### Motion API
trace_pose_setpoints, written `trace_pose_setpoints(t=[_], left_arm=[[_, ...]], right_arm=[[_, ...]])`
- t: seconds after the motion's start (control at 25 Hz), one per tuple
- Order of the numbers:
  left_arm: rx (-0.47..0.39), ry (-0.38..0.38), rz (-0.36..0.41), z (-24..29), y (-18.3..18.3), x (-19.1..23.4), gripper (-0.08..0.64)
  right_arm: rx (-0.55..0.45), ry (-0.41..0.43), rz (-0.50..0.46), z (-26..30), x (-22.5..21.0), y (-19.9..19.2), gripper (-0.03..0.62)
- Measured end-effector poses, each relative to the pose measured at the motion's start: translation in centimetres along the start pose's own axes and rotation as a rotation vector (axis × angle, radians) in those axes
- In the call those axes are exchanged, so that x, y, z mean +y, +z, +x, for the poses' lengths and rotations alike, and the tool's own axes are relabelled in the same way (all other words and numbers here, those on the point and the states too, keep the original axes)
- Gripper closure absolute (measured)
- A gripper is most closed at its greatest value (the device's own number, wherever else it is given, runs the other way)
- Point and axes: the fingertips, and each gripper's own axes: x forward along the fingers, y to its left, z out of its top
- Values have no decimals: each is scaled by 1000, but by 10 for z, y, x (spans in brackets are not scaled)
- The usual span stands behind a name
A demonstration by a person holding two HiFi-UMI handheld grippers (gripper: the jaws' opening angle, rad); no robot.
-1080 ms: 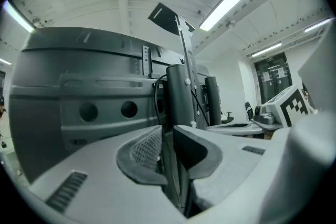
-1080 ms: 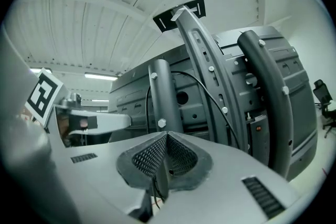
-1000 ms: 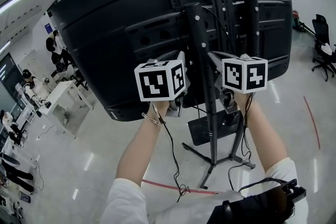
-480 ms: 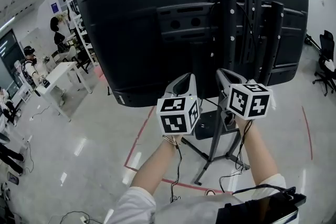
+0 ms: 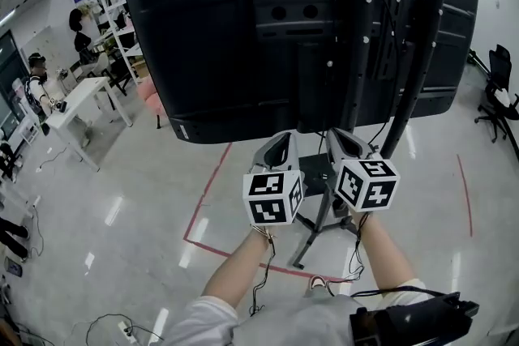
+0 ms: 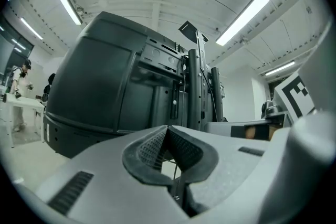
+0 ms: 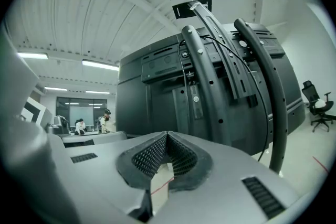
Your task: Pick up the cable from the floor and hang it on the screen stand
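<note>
The left gripper (image 6: 167,129) and right gripper (image 7: 167,135) were both closed, empty — held side by side, facing the screen stand (image 5: 354,77).

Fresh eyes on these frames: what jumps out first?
The huge black plastic back of a screen on its black metal pole stand fills the top of the head view. Just under its lower edge, the grey left gripper and right gripper sit side by side, jaws shut on nothing. Beneath, red tape lines cross the glossy floor.
</note>
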Motion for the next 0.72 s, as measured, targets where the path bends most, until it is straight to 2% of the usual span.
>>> trace_pose_setpoints(t=[0.32, 0.48, 0.72], left_arm=[[54, -8, -35, -20, -52, -15, 557], [72, -20, -47, -19, -63, -22, 556], [76, -21, -53, -13, -66, -27, 557]], right_arm=[[72, -49, 59, -25, -8, -69, 574], [75, -58, 66, -30, -7, -74, 574], [82, -53, 24, -30, -5, -73, 575]])
